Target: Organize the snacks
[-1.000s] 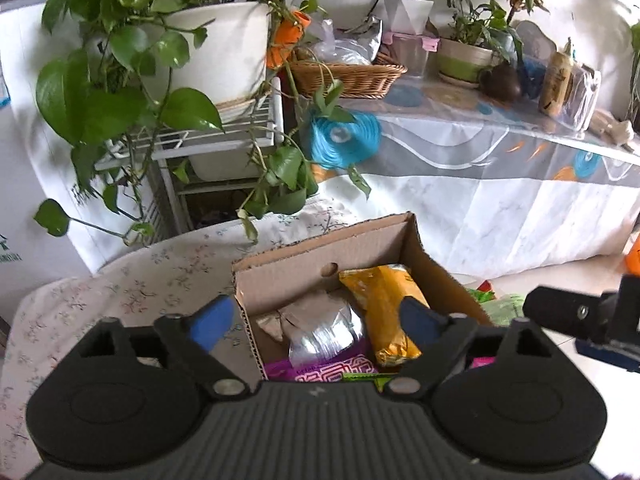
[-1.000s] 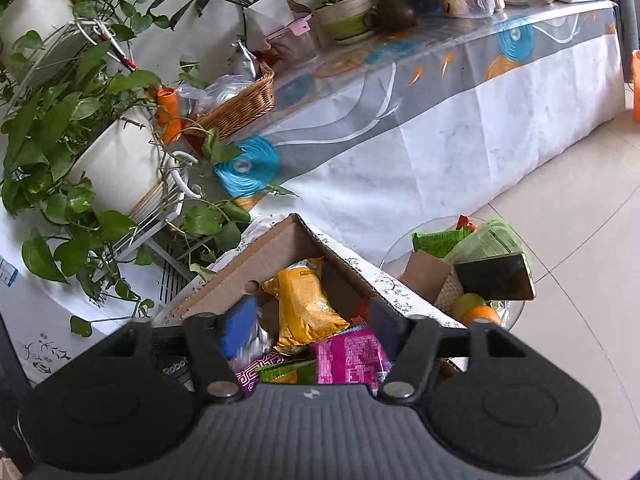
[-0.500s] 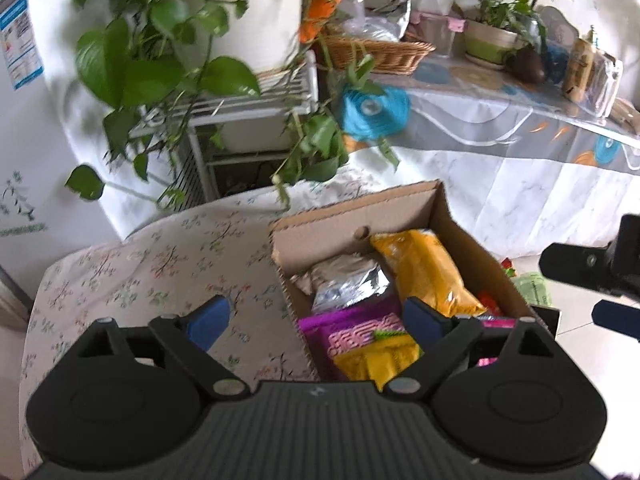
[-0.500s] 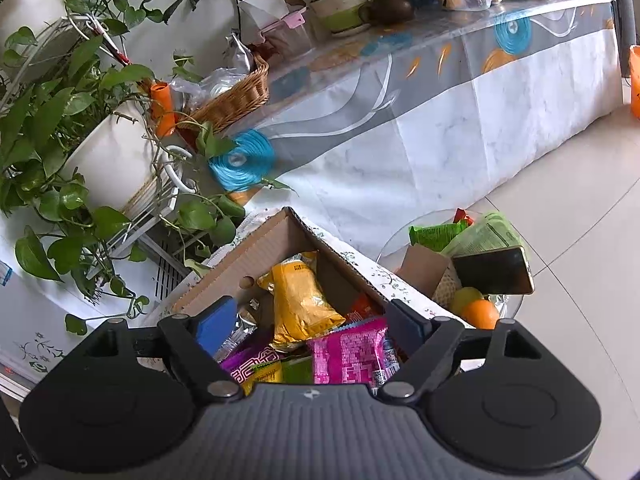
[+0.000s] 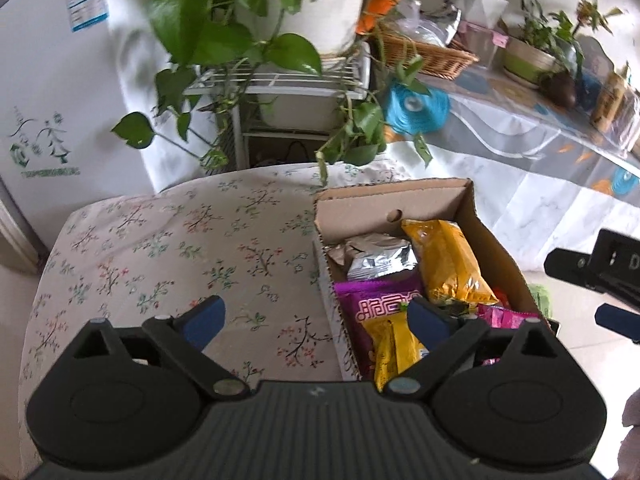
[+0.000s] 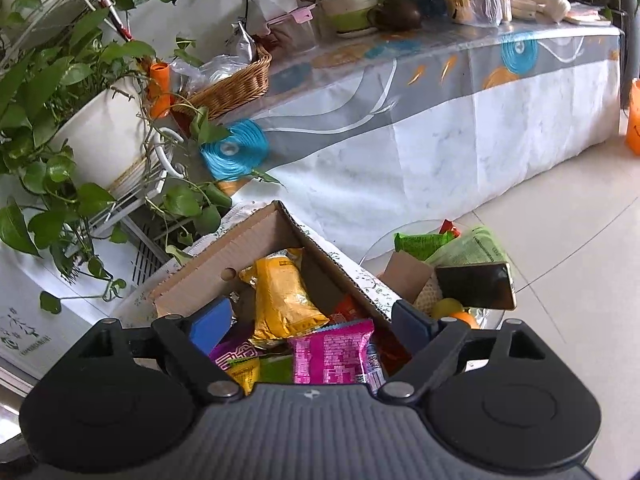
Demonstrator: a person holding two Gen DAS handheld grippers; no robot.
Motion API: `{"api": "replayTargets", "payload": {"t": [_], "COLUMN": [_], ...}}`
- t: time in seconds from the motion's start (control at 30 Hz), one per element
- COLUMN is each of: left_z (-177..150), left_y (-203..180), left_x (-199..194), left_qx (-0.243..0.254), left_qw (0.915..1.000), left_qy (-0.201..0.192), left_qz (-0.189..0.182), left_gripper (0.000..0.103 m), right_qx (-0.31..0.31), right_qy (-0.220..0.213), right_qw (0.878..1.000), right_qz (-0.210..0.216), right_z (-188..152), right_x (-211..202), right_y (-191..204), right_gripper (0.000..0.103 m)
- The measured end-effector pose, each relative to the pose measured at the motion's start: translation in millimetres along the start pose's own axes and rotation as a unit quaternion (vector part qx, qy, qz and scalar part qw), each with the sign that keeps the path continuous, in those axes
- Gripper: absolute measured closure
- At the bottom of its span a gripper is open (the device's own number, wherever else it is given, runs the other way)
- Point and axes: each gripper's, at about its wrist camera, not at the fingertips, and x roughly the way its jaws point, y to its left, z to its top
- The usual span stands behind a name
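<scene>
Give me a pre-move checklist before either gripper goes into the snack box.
1. Left gripper open and empty: ok, jaws spread wide.
2. Right gripper open and empty: ok, nothing between its fingers.
3. Cardboard box open on top: ok, no flap over the snacks.
4. Target reachable: ok, yellow packet and pink packet lie on top of the pile.
5. Landing space: ok, floral tablecloth left of the box is bare.
6. Grippers apart: ok, the right one sits at the left view's right edge.
</scene>
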Motion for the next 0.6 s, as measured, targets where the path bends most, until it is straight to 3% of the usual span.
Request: {"api": "replayTargets", "payload": {"t": [0.6], "left_z": [-6], "left_y": [-4], "left_x": [-12], "left_qx": [0.009], "left_qw": [0.9988], "left_qy": [-0.009], "left_qz": [0.048], "left_gripper": [0.002], "right_qx": [-0.131], "right_qy": [-0.016], "right_qw": [0.989], "right_qz": [-0.068], "right_z": [-10], "right_x": [0], "right_y": [20], "right_gripper": [0.007]}}
